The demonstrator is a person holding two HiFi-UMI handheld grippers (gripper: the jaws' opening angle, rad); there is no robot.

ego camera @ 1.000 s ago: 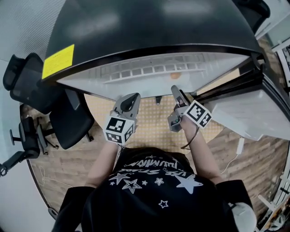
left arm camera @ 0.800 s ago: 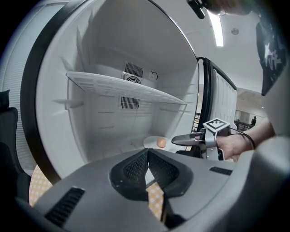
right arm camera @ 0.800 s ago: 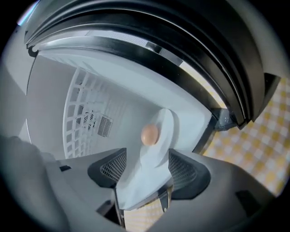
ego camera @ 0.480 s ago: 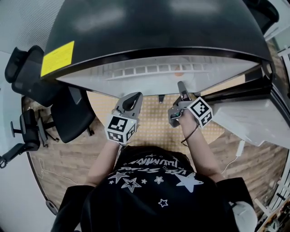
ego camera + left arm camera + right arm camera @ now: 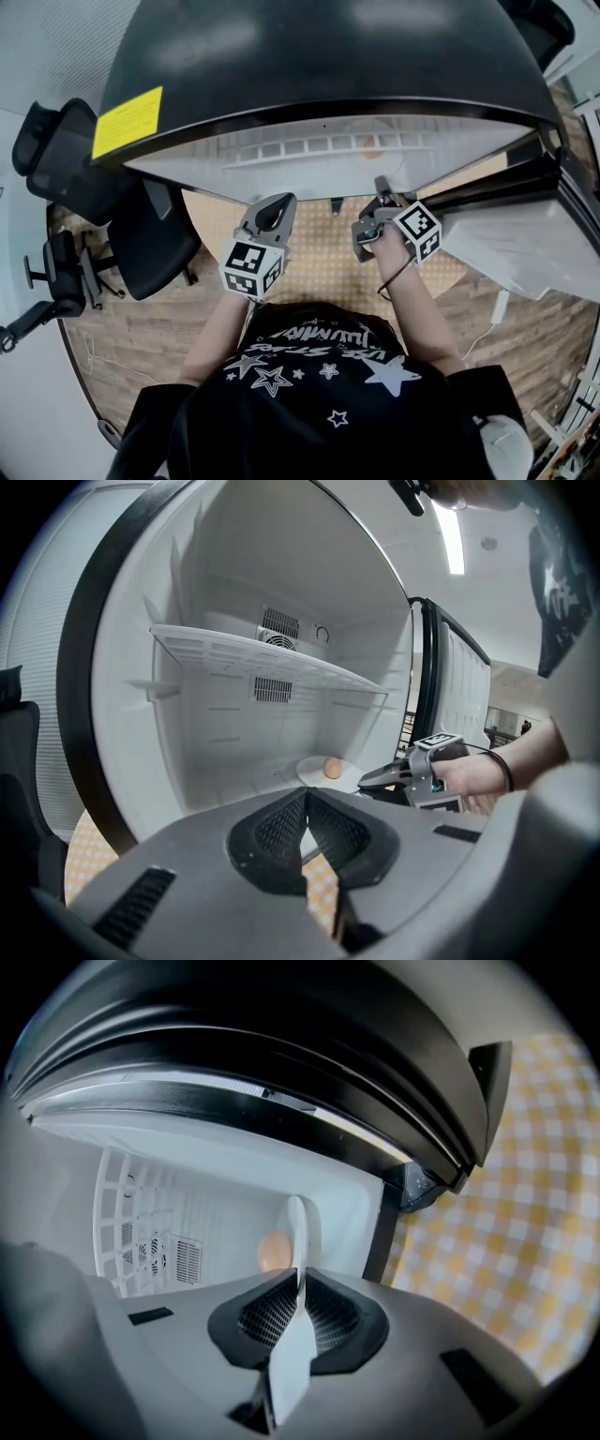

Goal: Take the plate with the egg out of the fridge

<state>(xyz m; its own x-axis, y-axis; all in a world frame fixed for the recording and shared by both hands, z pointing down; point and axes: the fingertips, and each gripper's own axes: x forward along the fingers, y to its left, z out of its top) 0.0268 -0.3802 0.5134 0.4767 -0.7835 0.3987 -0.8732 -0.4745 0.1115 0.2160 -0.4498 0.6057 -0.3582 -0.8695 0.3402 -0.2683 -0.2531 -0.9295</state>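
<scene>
Your right gripper [image 5: 300,1283] is clamped on the plate [image 5: 296,1241]. Its two fingers have just been closing, and the thin white edge of the plate now sits squeezed between them. From the right gripper view you see the plate from the side, so it looks like a thin white strip going away from the fingers. The egg [image 5: 273,1251] sits on it, just past the fingers. It is small, round and light brown.

From the left gripper view the plate [image 5: 309,772] is round, white and flat. It lies on the bottom of the fridge [image 5: 187,714], on the right side and a little way in. The egg [image 5: 332,769] rests on the far part of it. The right gripper [image 5: 375,778] reaches in from the right and meets the near right edge of the plate. Your hand [image 5: 473,780] is behind it.

Your left gripper [image 5: 305,803] holds nothing. Its fingers are together at the tips. It hangs in front of the open fridge, to the left of the right gripper and well apart from the plate.

The fridge is black outside and white inside. One white shelf [image 5: 262,658] sits high above the plate. The door [image 5: 525,234] stands open on the right. A yellow checked mat [image 5: 309,244] lies on the floor under the grippers, and a black chair [image 5: 84,187] stands at the left.
</scene>
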